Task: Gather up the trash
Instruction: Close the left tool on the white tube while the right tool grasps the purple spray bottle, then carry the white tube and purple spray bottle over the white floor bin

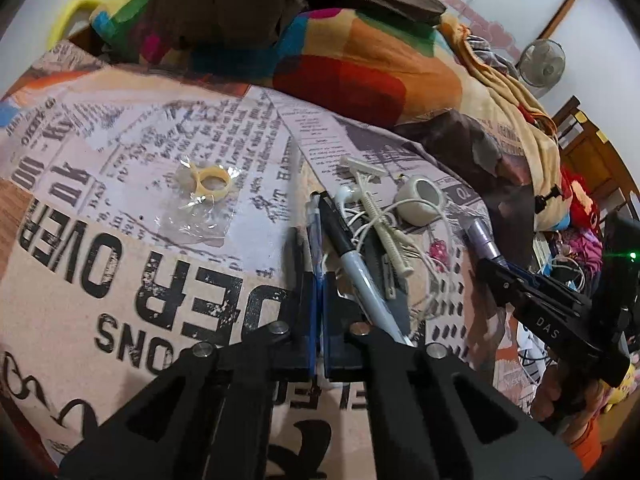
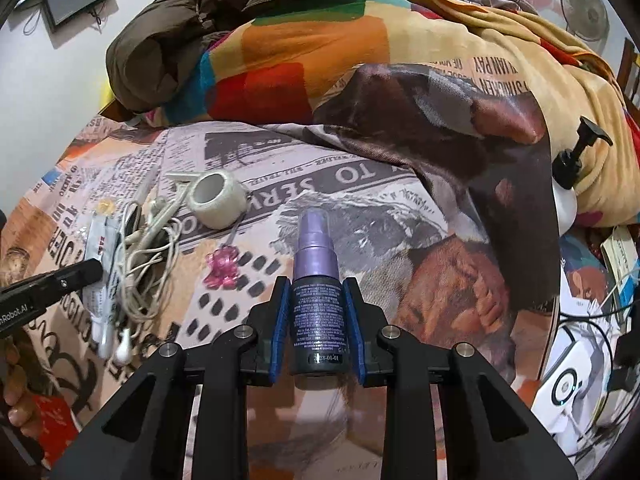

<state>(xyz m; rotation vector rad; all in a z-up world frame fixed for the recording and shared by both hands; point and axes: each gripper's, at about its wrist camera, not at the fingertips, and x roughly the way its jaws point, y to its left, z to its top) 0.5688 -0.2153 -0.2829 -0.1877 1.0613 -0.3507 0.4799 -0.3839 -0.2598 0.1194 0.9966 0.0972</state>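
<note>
My left gripper (image 1: 318, 280) is shut on a thin white and blue sachet (image 1: 313, 210), which stands edge-on between the blue pads. A grey pen (image 1: 360, 276) with a black cap lies against its right finger. My right gripper (image 2: 316, 284) is shut on a small purple spray bottle (image 2: 316, 264), pads pressing on both sides of its dark body, nozzle pointing away. Both rest on the newspaper-print bedsheet (image 1: 120, 280). Each view shows the other gripper: the left gripper (image 2: 86, 272) with the sachet (image 2: 98, 248), and the right gripper (image 1: 494, 268) with the bottle (image 1: 482, 236).
Around lie tangled white earphones (image 2: 148, 248), a white tape roll (image 2: 218, 200), a pink flower clip (image 2: 222, 268), a cream plastic tie (image 1: 376, 216) and a clear bag with a yellow ring (image 1: 210, 184). A heap of blankets (image 2: 320, 52) rises behind. Cluttered boxes (image 2: 568, 384) sit right.
</note>
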